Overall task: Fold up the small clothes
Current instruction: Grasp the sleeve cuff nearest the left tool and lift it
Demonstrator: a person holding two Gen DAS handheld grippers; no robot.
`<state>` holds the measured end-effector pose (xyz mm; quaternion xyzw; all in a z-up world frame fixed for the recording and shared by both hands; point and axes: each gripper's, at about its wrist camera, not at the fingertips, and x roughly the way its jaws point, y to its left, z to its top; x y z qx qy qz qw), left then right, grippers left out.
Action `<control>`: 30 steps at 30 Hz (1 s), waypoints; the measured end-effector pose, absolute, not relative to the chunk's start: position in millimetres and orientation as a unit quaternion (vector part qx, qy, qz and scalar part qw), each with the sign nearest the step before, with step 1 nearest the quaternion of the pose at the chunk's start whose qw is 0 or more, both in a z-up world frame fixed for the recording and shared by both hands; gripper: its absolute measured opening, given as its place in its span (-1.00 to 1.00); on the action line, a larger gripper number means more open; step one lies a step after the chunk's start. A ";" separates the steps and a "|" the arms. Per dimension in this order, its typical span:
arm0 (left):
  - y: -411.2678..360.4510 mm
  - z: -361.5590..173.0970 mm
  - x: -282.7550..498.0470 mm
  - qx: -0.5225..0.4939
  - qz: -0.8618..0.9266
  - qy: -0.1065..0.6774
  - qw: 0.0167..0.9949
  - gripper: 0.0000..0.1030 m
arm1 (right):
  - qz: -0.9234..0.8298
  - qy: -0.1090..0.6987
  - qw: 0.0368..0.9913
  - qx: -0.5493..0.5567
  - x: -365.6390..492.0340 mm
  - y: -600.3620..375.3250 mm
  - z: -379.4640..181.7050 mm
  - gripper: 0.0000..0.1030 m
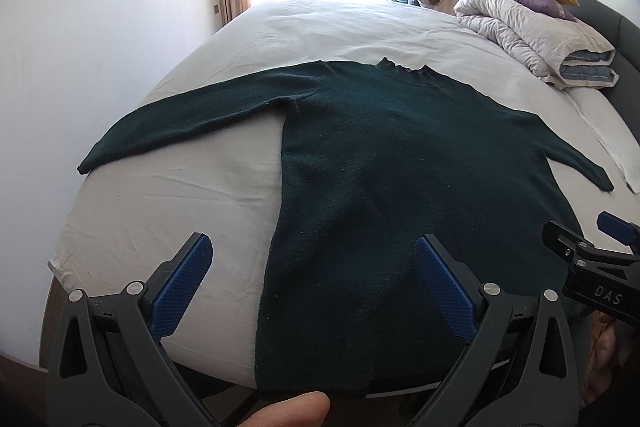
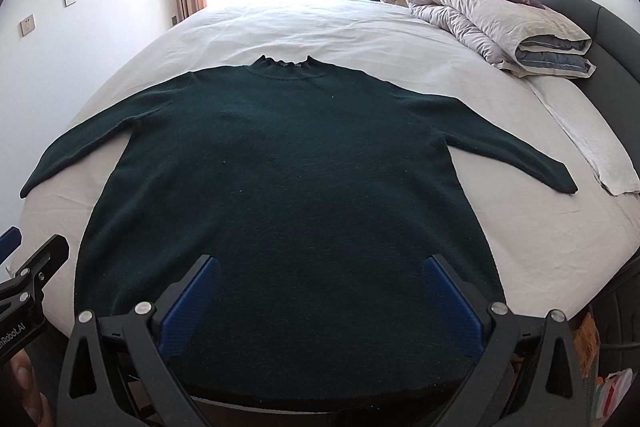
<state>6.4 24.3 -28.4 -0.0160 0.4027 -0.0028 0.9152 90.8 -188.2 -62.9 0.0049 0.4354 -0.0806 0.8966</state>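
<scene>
Nearest the lenses, both grippers are seen held wide apart in the fingers and empty: the left gripper (image 1: 312,283) hangs over the near left edge of the garment, the right gripper (image 2: 320,303) over the middle of its hem, and nothing is clasped by either. Largest in the scene is the bed (image 2: 360,27), covered by a pale sheet, on which the dark green sweater (image 2: 288,179) is laid flat and face up, spread fully open. Its long axis runs straight away from the grippers, hem nearest and draped slightly over the bed's near edge, collar (image 2: 286,63) farthest, toward the window. The left sleeve (image 1: 192,119) is stretched outward to the left and the right sleeve (image 2: 500,147) outward to the right, both lying apart from the body. A rolled duvet (image 2: 492,23) with cushions on top lies well apart at the far right. No fold appears to have been made yet. Should a sleeve be folded inward first, the left sleeve is judged nearer the left gripper and the right sleeve nearer the right; each would have to be reached forward and outward, then carried across the long axis.
</scene>
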 end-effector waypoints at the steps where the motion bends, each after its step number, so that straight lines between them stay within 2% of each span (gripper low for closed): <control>1: 31.1 -31.6 8.6 -0.027 -0.004 0.408 0.913 1.00 | -0.077 0.435 0.897 0.008 91.9 -188.2 -63.2 1.00; 6: 78.6 -51.8 22.2 -0.104 -0.021 0.430 0.897 1.00 | -0.039 0.427 0.902 0.041 101.1 -185.4 -64.7 1.00; 11: 146.5 -69.1 37.7 -0.223 -0.015 0.408 0.885 1.00 | -0.003 0.416 0.909 0.031 112.2 -168.0 -61.8 1.00; 14: 186.6 -78.3 59.6 -0.255 -0.010 0.434 0.864 1.00 | 0.013 0.414 0.910 0.025 121.3 -157.1 -62.0 0.96; 21: 312.1 -112.7 96.2 -0.457 0.029 0.342 0.821 0.97 | 0.047 0.412 0.909 0.051 136.5 -143.2 -65.1 0.71; 24: 338.3 -124.8 115.1 -0.498 0.023 0.317 0.806 0.96 | 0.058 0.412 0.908 0.049 141.3 -135.7 -66.4 0.54; 30: 369.1 -134.1 151.3 -0.549 0.023 0.287 0.785 0.96 | 0.073 0.415 0.906 0.044 149.2 -123.5 -68.7 0.50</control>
